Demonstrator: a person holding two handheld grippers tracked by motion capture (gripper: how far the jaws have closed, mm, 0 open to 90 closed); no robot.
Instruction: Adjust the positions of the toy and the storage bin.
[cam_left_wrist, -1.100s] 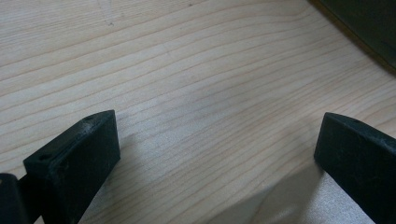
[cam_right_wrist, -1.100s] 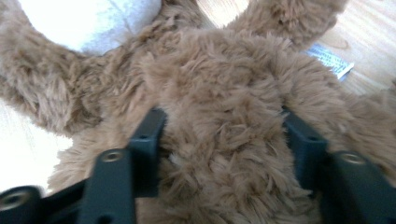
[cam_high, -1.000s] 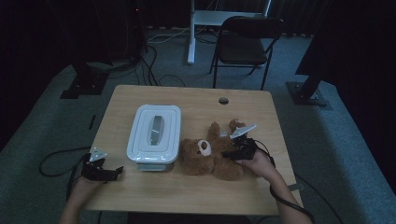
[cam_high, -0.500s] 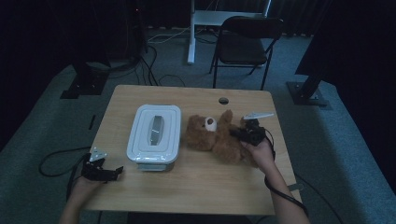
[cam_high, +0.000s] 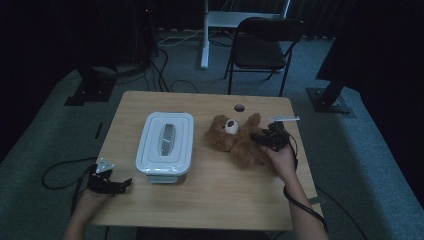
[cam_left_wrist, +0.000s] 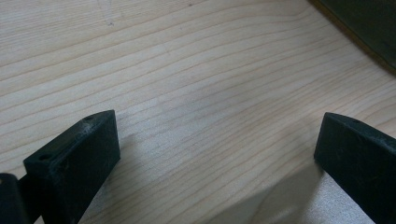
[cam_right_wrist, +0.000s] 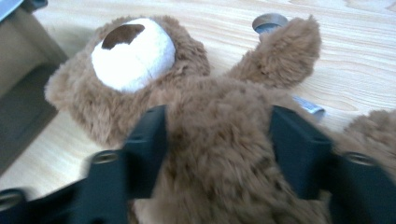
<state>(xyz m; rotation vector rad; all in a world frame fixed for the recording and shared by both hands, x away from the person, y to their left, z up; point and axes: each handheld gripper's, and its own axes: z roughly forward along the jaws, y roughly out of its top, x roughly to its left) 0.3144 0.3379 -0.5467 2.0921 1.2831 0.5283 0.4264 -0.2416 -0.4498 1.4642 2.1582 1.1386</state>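
Two grippers were seen at a wooden table (cam_high: 220, 200). Right gripper (cam_right_wrist: 217, 140) was clamped around the torso of a brown teddy bear (cam_right_wrist: 187, 102), one black jaw on each side, fur pressed between them. Bear was seen in the high view at the table's right-centre, just right of a white lidded container (cam_high: 165, 142), muzzle up, one arm raised toward a round hole (cam_high: 239, 107) in the tabletop. Whether the bear was lifted or resting on the wood could not be told. A small grey tag (cam_right_wrist: 308, 105) was seen beside the bear's arm. Left gripper (cam_high: 107, 181) was held at the table's near-left corner, well apart from the container. In the left gripper view its jaws were spread wide over bare wood, nothing held between them. A folding chair (cam_high: 262, 50) was seen beyond the far edge of the table.
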